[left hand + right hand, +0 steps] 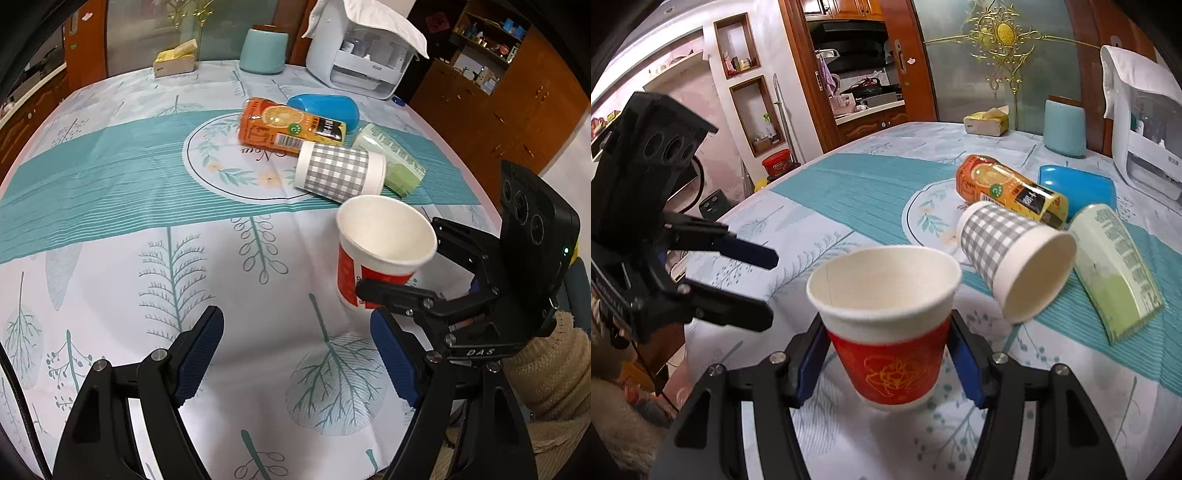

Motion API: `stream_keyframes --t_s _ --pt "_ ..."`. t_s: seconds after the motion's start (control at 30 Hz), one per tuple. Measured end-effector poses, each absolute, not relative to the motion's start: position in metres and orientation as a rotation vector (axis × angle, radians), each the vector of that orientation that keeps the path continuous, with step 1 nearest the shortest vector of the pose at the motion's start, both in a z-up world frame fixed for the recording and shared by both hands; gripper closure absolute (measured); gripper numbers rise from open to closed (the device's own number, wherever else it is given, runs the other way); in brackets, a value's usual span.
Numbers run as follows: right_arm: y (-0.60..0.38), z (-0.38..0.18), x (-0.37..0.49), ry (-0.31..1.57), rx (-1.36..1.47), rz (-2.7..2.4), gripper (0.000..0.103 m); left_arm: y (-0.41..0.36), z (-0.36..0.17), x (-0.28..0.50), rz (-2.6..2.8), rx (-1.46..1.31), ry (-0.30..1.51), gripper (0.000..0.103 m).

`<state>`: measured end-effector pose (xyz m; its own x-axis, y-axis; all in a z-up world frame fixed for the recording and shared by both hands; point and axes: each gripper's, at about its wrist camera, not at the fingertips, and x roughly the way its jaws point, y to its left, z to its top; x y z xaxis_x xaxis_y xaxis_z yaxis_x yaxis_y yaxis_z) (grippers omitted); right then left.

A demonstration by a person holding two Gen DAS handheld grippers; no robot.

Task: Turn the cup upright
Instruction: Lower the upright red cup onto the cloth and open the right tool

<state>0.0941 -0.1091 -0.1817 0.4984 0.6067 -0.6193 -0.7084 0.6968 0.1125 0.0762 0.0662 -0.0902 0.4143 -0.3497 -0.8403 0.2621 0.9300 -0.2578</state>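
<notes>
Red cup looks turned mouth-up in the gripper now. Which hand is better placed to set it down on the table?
Right. The right gripper already clamps the red cup mouth-up, slightly tilted, above the tablecloth. The left gripper is open, holds nothing, and sits off to the side of the cup.

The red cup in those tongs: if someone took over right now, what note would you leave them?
Right tongs: shut on the red cup, mouth up, slightly tilted; whether its base touches the tablecloth I cannot tell.
Left tongs: open, holding nothing, hovering beside it.
Done: red cup turned upright.
Left: set it down and release. The checked cup lies on its side against the orange bottle and green pack, possibly next.
</notes>
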Motion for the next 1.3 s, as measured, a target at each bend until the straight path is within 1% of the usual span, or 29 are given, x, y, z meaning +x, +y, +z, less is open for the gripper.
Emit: stream_keyframes --t_s 0.23,0.37,0.47,0.67,0.93,1.3 --pt "-0.113 -0.185 0.084 0.713 -0.175 0.763 0.040 0.054 -0.086 0.071 -0.386 -0.066 1.060 0.023" --pt "-0.107 -0.190 0.078 0.757 -0.223 0.708 0.036 0.049 -0.083 0.067 -0.359 -0.047 1.037 0.023" --pt "-0.107 -0.190 0.073 0.764 -0.220 0.687 0.035 0.044 -0.082 0.062 -0.340 -0.035 1.024 0.023" --pt "-0.117 -0.186 0.059 0.771 -0.185 0.637 0.033 0.037 -0.080 0.049 -0.328 -0.019 1.006 0.023" --pt "-0.128 -0.179 0.035 0.807 -0.117 0.567 0.032 0.030 -0.078 0.029 -0.298 -0.026 1.010 0.023" --pt "-0.150 -0.160 0.003 0.848 0.024 0.386 0.032 0.027 -0.061 -0.002 -0.201 -0.030 0.962 0.021"
